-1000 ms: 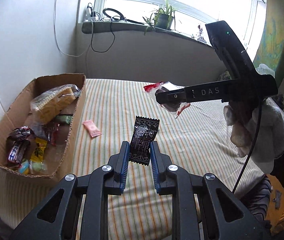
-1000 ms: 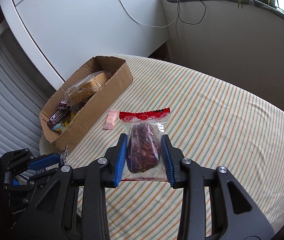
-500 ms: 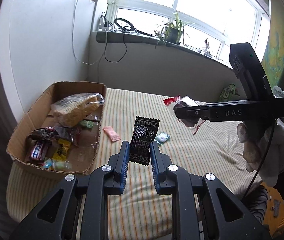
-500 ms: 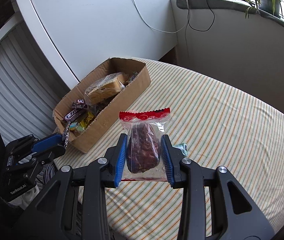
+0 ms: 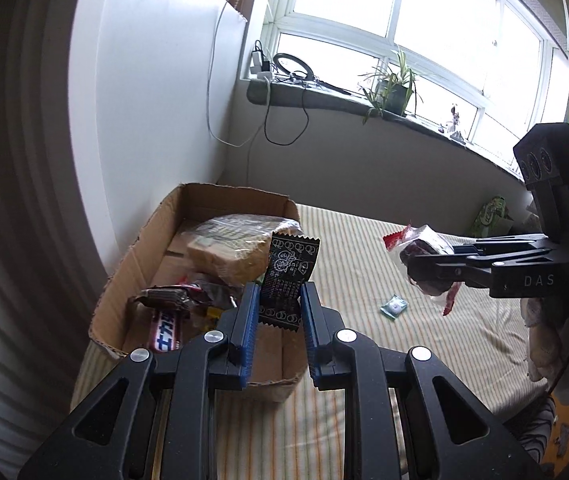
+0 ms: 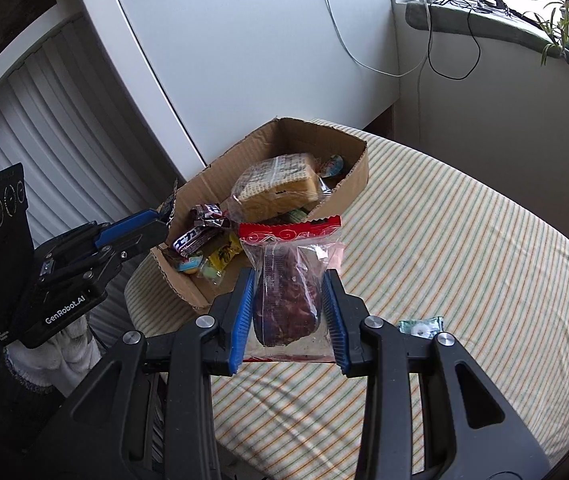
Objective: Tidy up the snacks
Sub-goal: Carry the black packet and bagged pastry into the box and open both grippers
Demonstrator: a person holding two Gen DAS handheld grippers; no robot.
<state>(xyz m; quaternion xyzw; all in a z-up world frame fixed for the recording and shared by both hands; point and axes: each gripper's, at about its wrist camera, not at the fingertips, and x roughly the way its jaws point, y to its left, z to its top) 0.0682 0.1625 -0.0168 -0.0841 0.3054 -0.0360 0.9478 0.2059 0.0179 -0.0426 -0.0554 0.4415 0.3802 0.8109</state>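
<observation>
Both grippers are loaded: left gripper pinches the black sachet, right gripper clamps the red-topped bag. Get each fully over the cardboard box at the table's left edge, then open 1 at a time.

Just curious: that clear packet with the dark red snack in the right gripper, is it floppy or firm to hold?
Probably firm in the middle: the clear red-topped packet stands upright in the right gripper. Its loose film edges look floppy and perhaps slippery.

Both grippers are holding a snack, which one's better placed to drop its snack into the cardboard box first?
Left, probably. The left gripper holds its black packet at the cardboard box edge; the right gripper with its red-topped bag sits farther out.
</observation>
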